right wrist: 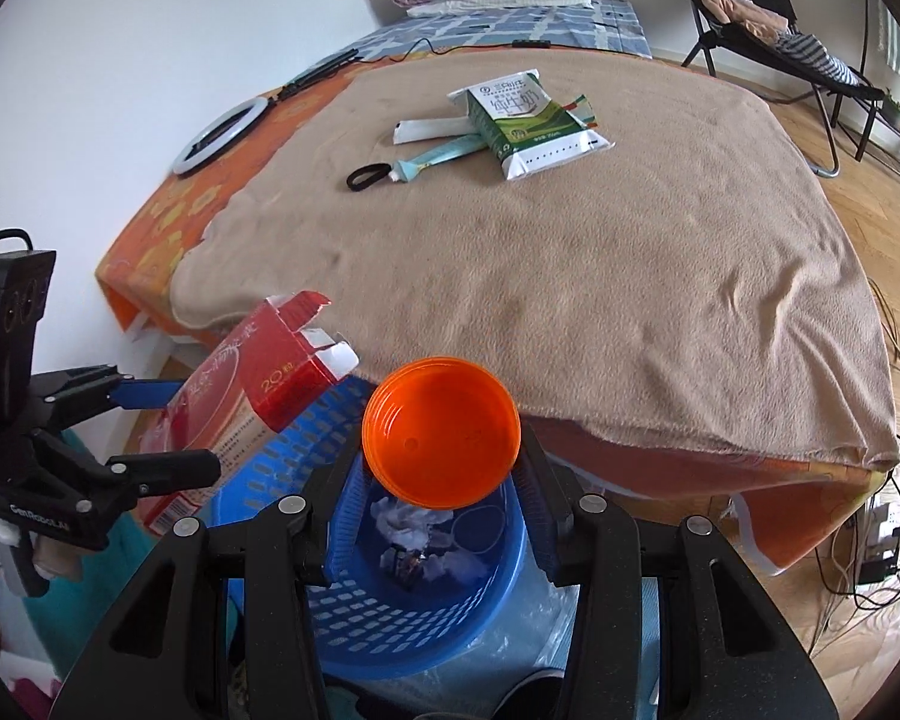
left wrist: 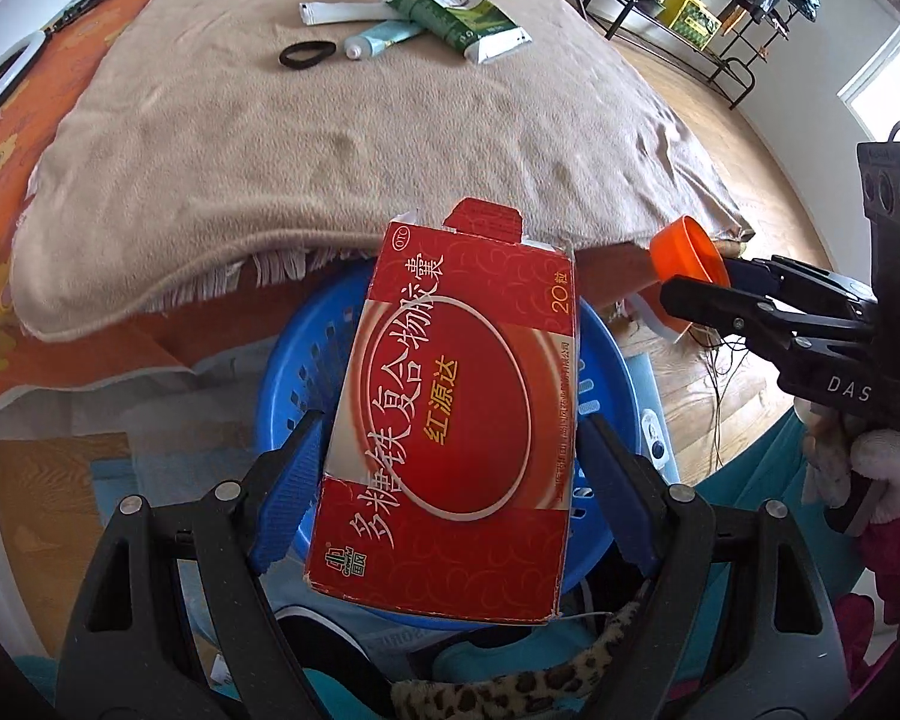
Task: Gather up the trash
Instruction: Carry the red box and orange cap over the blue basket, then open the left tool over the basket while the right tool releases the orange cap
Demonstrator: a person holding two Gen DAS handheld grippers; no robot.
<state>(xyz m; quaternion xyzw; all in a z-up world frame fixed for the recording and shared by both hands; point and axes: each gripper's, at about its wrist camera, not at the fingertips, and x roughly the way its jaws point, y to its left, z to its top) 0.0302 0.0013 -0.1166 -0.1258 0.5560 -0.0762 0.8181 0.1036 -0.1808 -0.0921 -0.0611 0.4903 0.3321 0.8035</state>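
My left gripper [left wrist: 450, 468] is shut on a red medicine box [left wrist: 450, 420] with its top flaps torn open, held above the blue plastic basket [left wrist: 306, 354]. The same box [right wrist: 240, 384] shows at the left of the right wrist view. My right gripper [right wrist: 441, 474] is shut on an orange plastic lid [right wrist: 441, 441], hollow side facing the camera, right over the blue basket [right wrist: 390, 612], which holds crumpled paper. The lid [left wrist: 687, 255] also appears at the right of the left wrist view. A green milk carton [right wrist: 522, 114], two squeezed tubes [right wrist: 438, 153] and a black hair tie [right wrist: 367, 176] lie on the tan blanket.
The bed with the tan blanket [right wrist: 570, 276] fills the space behind the basket. A ring light [right wrist: 219, 135] and a cable lie on the orange sheet at left. A folding chair [right wrist: 768, 18] stands on the wooden floor at back right, and cables with a power strip [right wrist: 876, 540] at right.
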